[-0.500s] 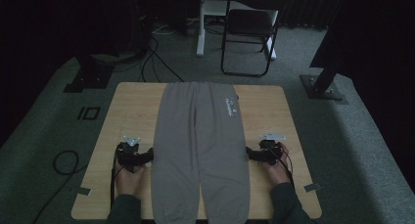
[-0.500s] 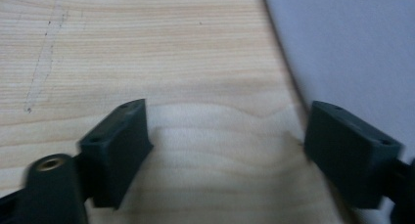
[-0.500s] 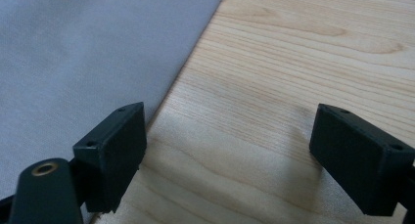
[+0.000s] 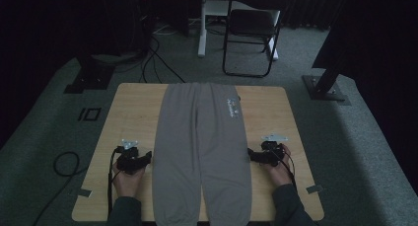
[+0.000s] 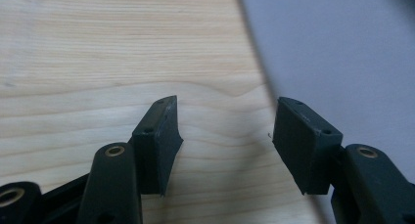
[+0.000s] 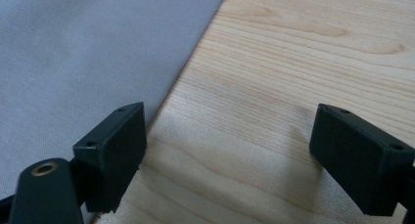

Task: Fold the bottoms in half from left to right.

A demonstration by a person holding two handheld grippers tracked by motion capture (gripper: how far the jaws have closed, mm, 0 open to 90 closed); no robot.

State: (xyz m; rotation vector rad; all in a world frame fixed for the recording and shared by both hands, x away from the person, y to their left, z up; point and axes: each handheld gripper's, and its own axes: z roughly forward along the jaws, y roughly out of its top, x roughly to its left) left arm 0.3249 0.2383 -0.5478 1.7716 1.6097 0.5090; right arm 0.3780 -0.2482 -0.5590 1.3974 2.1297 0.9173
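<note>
While the trousers [image 4: 199,152] lay flat and unfolded down the middle of the table [image 4: 133,112], both grippers, left [image 4: 146,159] and right [image 4: 250,155], waited at their edges, jaws apart and empty; no folding looked begun.

We see grey trousers [image 4: 199,152] with small pale print, upper right | light wood-grain table [image 4: 133,112] | black grippers, left [image 4: 148,158], right [image 4: 250,155] | grey-green carpet [image 4: 355,152]
</note>
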